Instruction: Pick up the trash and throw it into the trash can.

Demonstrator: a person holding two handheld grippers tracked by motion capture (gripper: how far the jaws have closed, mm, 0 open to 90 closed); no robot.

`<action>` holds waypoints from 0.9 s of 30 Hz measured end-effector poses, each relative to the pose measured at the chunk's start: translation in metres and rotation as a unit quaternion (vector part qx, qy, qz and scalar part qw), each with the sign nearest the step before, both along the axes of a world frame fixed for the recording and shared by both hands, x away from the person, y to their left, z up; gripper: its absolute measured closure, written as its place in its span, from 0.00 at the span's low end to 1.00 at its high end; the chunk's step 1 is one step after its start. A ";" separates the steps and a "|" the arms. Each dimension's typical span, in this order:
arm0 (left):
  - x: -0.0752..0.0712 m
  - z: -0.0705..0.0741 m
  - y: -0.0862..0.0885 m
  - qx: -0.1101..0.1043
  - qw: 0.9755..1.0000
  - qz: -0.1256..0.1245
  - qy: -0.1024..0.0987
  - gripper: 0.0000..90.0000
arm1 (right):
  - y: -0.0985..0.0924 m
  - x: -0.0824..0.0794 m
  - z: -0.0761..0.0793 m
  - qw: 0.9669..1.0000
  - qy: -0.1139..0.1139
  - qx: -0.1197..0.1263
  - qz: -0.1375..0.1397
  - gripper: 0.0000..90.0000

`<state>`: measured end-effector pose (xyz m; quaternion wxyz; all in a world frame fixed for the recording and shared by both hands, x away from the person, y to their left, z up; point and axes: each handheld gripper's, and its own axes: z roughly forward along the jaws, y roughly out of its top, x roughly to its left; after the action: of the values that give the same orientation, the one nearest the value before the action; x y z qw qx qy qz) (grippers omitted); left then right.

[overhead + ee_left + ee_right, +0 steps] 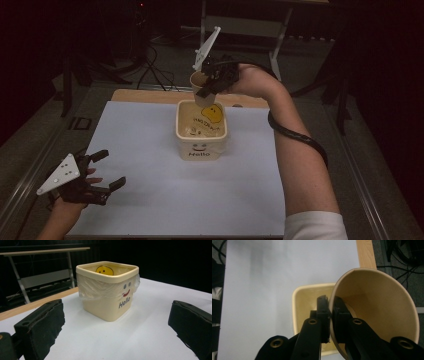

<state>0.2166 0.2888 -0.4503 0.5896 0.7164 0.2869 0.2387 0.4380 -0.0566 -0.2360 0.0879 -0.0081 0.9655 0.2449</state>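
Observation:
A cream square bin [201,137] [108,291] with a clear plastic liner, a smiley sticker and "Hello" on its side stands in the middle of the white sheet. Above its far edge my right gripper [206,85] [331,312] is shut on the rim of a brown paper cup [198,81] [377,307], one jaw inside the wall and one outside. The cup is empty inside and hangs over the bin's rim [298,305]. My left gripper [105,172] [115,327] rests near the sheet's front left corner, open, pointing at the bin with nothing between its jaws.
The white sheet [150,170] covers a wooden table whose bare edge [145,95] shows at the back. A metal table frame [240,25] and floor cables [155,70] lie beyond it. A cable wraps around the person's right forearm [300,140].

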 end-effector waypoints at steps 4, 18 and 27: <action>0.000 0.000 0.000 0.001 1.000 -0.001 0.000 0.02 | 0.004 0.006 -0.003 1.000 -0.002 -0.001 -0.009 0.95; 0.000 -0.001 -0.001 0.006 1.000 -0.006 0.003 0.02 | 0.007 0.021 -0.018 0.998 0.009 0.009 -0.064 0.62; 0.001 -0.001 -0.003 0.009 1.000 -0.009 0.005 0.02 | -0.002 0.013 -0.011 0.996 0.022 0.015 -0.087 0.49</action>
<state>0.2172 0.2856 -0.4517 0.5839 0.7254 0.2809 0.2323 0.4512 -0.0586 -0.2474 0.0880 0.0823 0.9605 0.2510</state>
